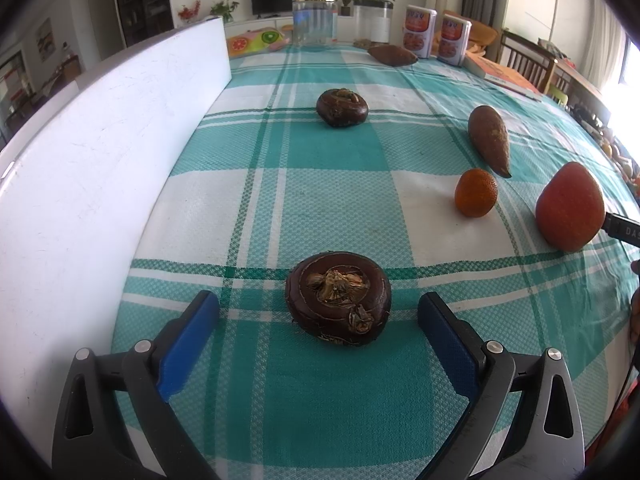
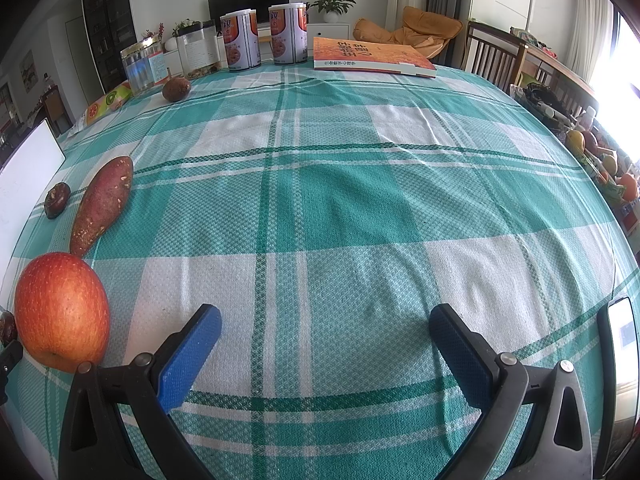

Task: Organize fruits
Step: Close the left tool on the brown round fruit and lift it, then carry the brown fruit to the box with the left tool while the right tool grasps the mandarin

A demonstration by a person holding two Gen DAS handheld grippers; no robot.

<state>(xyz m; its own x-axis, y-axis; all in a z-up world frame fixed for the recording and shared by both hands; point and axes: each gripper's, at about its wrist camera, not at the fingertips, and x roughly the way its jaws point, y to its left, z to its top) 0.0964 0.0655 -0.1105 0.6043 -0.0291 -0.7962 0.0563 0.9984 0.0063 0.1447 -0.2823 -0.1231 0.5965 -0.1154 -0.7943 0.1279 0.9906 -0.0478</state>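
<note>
In the left wrist view, a dark brown water chestnut (image 1: pixel 338 298) lies on the checked tablecloth between the tips of my open left gripper (image 1: pixel 318 312), untouched. A second chestnut (image 1: pixel 342 107) lies farther off. An orange (image 1: pixel 476 193), a sweet potato (image 1: pixel 489 139) and a red apple (image 1: pixel 570 212) lie to the right. In the right wrist view, my right gripper (image 2: pixel 326 330) is open and empty above bare cloth. The apple (image 2: pixel 62 312) sits just left of its left finger, the sweet potato (image 2: pixel 102 204) beyond it.
A white board (image 1: pixel 100 152) stands along the table's left side. Another sweet potato (image 1: pixel 393 55), a glass jar (image 1: pixel 314 18), cans (image 2: pixel 287 34) and a book (image 2: pixel 370 58) stand at the far end. A phone (image 2: pixel 622 364) is at the right edge. Chairs stand to the right.
</note>
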